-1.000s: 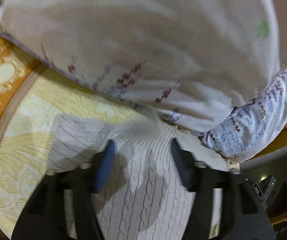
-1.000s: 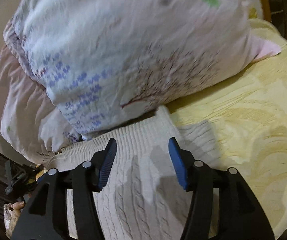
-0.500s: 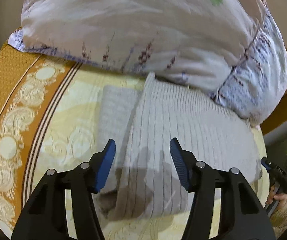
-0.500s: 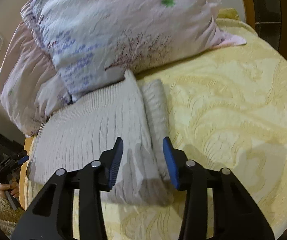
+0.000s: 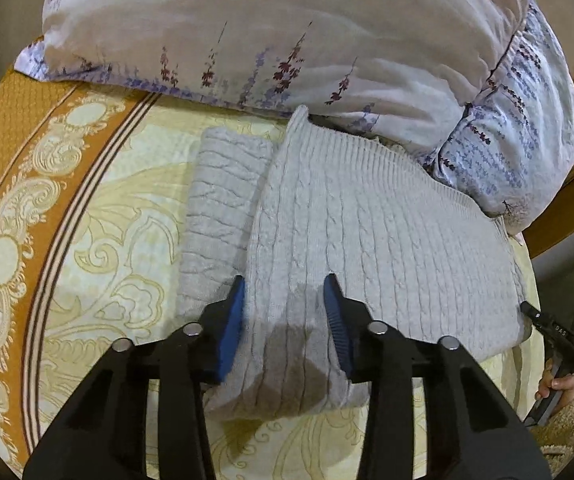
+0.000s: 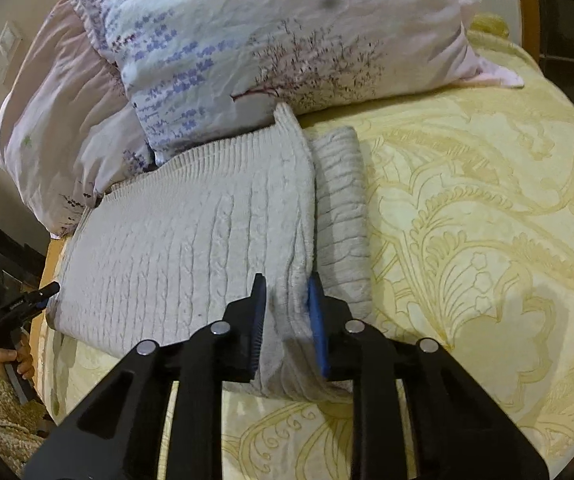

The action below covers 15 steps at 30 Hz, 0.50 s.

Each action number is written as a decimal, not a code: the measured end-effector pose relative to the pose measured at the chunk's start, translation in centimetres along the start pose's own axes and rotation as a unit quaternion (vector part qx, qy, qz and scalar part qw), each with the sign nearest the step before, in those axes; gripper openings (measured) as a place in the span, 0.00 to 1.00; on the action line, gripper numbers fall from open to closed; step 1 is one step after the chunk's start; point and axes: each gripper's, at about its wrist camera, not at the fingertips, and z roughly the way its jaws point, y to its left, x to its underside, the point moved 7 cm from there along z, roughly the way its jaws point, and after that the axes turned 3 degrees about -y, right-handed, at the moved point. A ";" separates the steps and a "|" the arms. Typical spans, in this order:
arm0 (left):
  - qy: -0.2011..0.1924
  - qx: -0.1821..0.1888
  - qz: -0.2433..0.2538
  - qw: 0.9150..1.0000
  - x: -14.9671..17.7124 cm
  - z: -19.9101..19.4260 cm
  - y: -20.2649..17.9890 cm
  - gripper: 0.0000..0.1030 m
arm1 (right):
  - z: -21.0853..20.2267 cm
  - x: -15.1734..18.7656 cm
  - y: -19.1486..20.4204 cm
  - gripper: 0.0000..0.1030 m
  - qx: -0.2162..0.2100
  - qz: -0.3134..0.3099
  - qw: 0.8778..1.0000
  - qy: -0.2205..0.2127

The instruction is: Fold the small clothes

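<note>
Sweater, pale grey cable knit, one piece: lies on the yellow patterned bedspread, its far ribbed edge tucked against the floral pillow. Body already doubled over; a narrower folded strip shows along one side.
Left gripper: jaws spread wide, straddling the sweater's near edge, nothing held.
Right gripper: jaws drawn close on a raised ridge of knit at the near corner; appears to pinch it.
Handling note: judged mid-fold. Both grips should take all layers at matching points on the near edge, then lift evenly, since soft knit sags and slides. Keep clear of the pillow.
</note>
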 end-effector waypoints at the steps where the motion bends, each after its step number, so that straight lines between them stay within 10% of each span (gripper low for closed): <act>1: 0.003 0.000 -0.003 1.000 0.1 0.1 0.1 0.26 | 0.3 0.1 -0.1 0.22 -0.001 0.005 1.000 0.005; 5: 0.004 0.014 -0.025 1.000 0.0 -0.2 0.6 0.11 | 0.3 -0.1 0.2 0.09 -0.005 0.003 1.000 0.000; 15: -0.014 0.066 -0.041 0.997 -0.9 -2.8 0.5 0.09 | -4.0 -1.8 1.0 0.08 -0.042 0.024 0.997 -0.053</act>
